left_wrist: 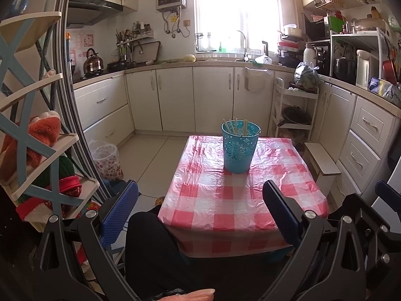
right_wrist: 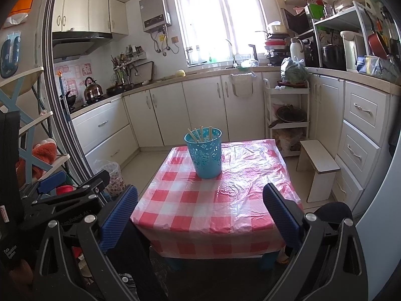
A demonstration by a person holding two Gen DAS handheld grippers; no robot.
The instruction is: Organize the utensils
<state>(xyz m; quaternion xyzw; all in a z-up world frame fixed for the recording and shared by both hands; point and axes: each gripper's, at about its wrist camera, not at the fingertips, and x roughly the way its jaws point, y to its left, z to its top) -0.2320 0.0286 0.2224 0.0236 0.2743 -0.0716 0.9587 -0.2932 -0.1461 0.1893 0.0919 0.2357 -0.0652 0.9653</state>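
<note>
A blue perforated holder point(left_wrist: 239, 148) point(right_wrist: 205, 151) stands upright on the far half of a small table with a red and white checked cloth point(left_wrist: 225, 200) point(right_wrist: 200, 213). Several wooden chopsticks point(left_wrist: 235, 126) point(right_wrist: 201, 133) stick up out of it. My left gripper point(left_wrist: 200, 195) is open, held back from the table's near edge with nothing between its blue pads. The right gripper point(right_wrist: 200, 198) is open too, above the near edge, empty. In the right wrist view the left gripper point(right_wrist: 75, 188) shows at the lower left.
A person's dark-clothed knee point(left_wrist: 147, 240) is by the table's near left corner. A white step stool point(right_wrist: 319, 165) stands right of the table, a lined waste bin point(left_wrist: 106, 159) on the floor to its left. A shelf rack point(left_wrist: 37, 150) is at far left, with kitchen cabinets point(left_wrist: 175, 95) behind.
</note>
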